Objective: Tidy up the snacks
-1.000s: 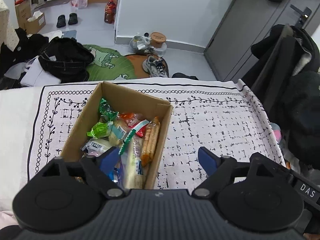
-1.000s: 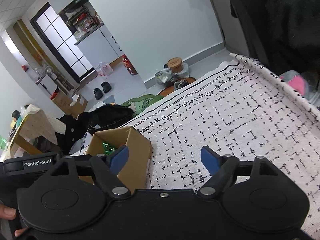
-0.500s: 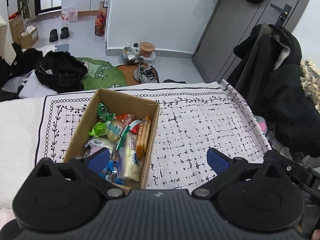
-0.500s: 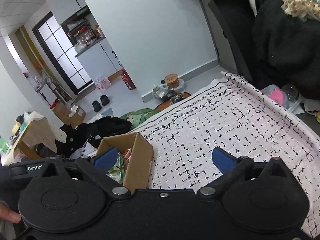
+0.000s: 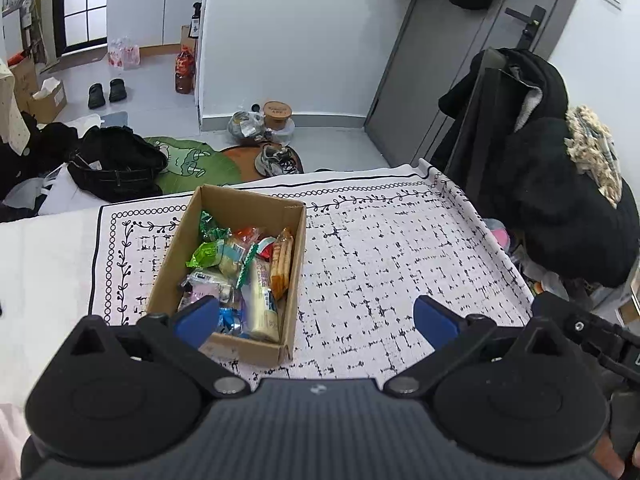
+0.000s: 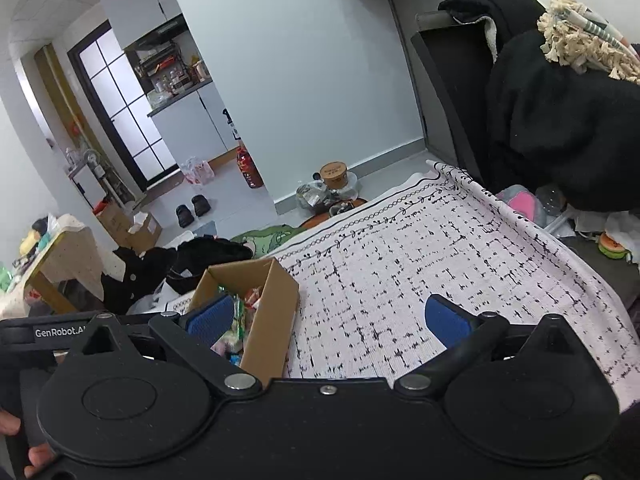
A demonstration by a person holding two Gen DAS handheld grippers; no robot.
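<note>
A cardboard box full of wrapped snacks is seen just ahead of the left tongs, toward their left finger; from the right tongs it lies ahead and to the left. Both pairs of tongs are spread wide and nothing is pinched between them.

The snacks are judged to be light and soft, in thin slippery wrappers that crinkle. The biscuits along the right wall of the box are probably fragile and should be pinched gently across the narrow side, near the middle. The long pale bar is best taken the same way. The box itself is stiff but open-topped, so it could be held by one wall, though the thin cardboard may bend.

The box rests on a white cloth with black marks, laid over the counter. The cloth is soft and may slide or wrinkle if the box is pushed. Beyond the far edge, a floor with shoes, bags and a green mat is visible. To the right of the tongs, dark coats hang close to the counter.
</note>
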